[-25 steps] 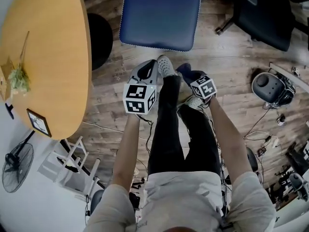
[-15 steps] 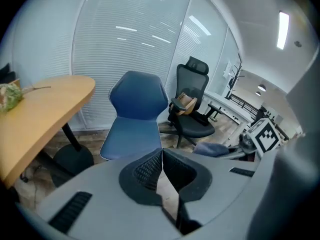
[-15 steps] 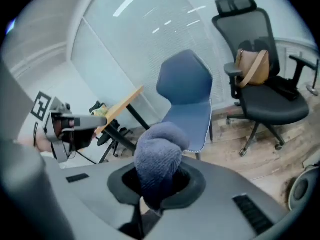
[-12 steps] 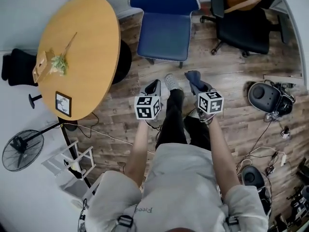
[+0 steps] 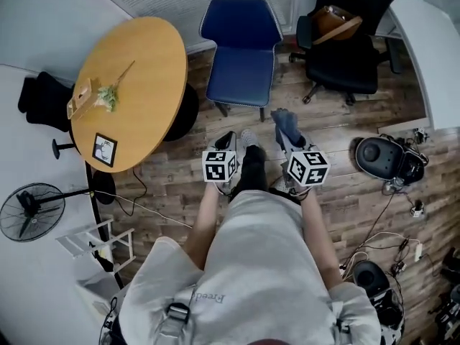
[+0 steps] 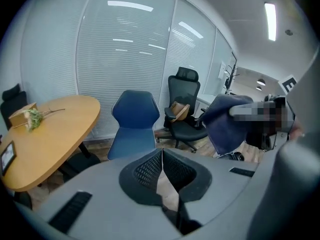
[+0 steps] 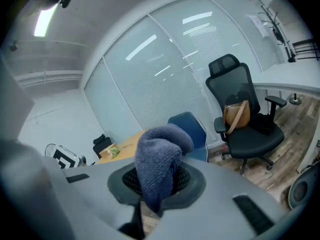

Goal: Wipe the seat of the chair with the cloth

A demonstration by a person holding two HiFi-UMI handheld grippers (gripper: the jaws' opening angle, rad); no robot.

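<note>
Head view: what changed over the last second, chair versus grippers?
The person has backed away from the blue chair. Its seat filled the top of the view before; now the whole chair shows, farther off, and the round table is in full sight. Both grippers came back with the body. Nothing was taken or let go: the right claw stays shut on the blue cloth, and the left claw is shut on nothing.

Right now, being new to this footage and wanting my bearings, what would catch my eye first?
The blue chair stands ahead of the person, between a round wooden table at left and a black office chair holding a brown bag. The right gripper is shut on a blue-grey cloth; the left gripper is shut and empty.
</note>
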